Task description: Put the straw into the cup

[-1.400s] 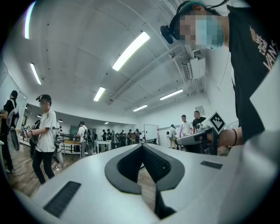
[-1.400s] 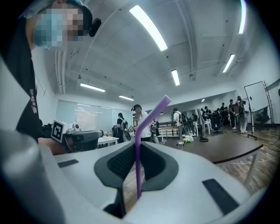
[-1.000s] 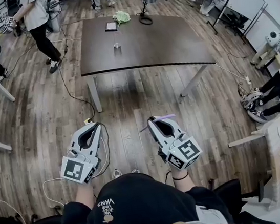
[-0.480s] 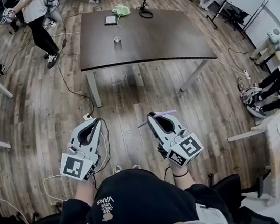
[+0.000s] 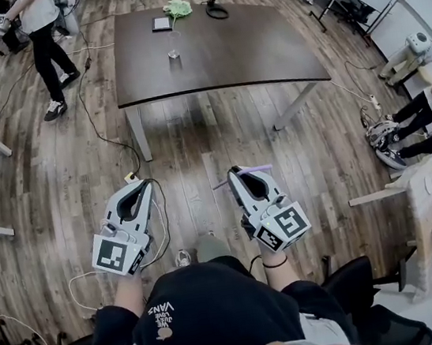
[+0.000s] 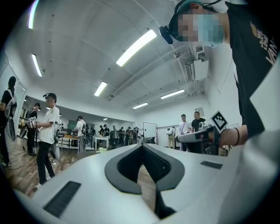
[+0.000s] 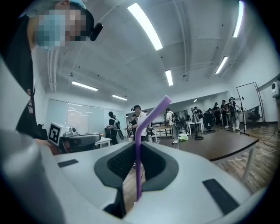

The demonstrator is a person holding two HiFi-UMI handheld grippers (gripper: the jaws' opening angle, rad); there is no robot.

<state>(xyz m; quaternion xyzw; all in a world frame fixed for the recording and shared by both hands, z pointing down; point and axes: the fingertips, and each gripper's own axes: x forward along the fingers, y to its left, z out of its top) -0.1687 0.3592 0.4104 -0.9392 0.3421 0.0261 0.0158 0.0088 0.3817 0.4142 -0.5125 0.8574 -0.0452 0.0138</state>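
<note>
The straw [image 7: 138,162] is pinched between the narrow jaws of the right gripper [image 7: 139,144]. Its long axis is set crosswise to them, and its bent end is angled off to one side. The left gripper [image 6: 142,145] is held closed on nothing, and the cup [image 5: 174,53] is seen on the table [image 5: 264,57], well apart from both.

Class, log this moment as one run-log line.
right claw: shut on straw | left claw: shut, empty | cup: on table, ahead | straw: not yet in cup
</note>
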